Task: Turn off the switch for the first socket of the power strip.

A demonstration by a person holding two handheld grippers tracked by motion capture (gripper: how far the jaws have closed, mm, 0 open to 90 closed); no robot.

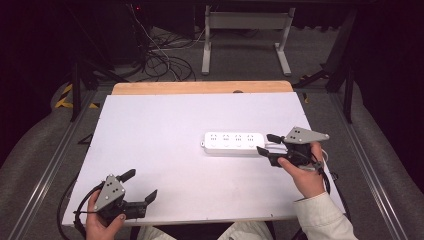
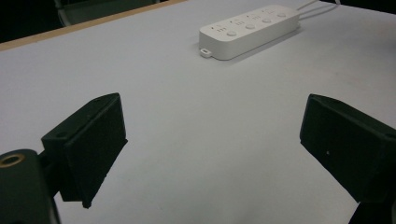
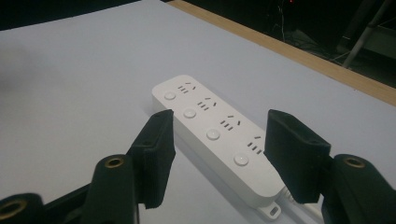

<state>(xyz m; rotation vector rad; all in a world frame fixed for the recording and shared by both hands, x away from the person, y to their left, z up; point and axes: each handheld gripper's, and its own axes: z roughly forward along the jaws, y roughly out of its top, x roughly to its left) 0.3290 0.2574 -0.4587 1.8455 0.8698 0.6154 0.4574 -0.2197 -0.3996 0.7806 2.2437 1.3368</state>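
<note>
Power strip (image 1: 234, 143) on table (image 1: 165, 130) right of centre, right gripper (image 1: 265, 144) at its right end, left gripper (image 1: 139, 185) near front-left corner

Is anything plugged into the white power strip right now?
No. The power strip lies flat on the table with all four socket sets bare; the open right tool straddles its cable end.

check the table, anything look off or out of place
Nothing stands out. The white power strip lies flat and intact on the white table; the open right gripper straddles its cable end, and the open left gripper is well clear.
</note>
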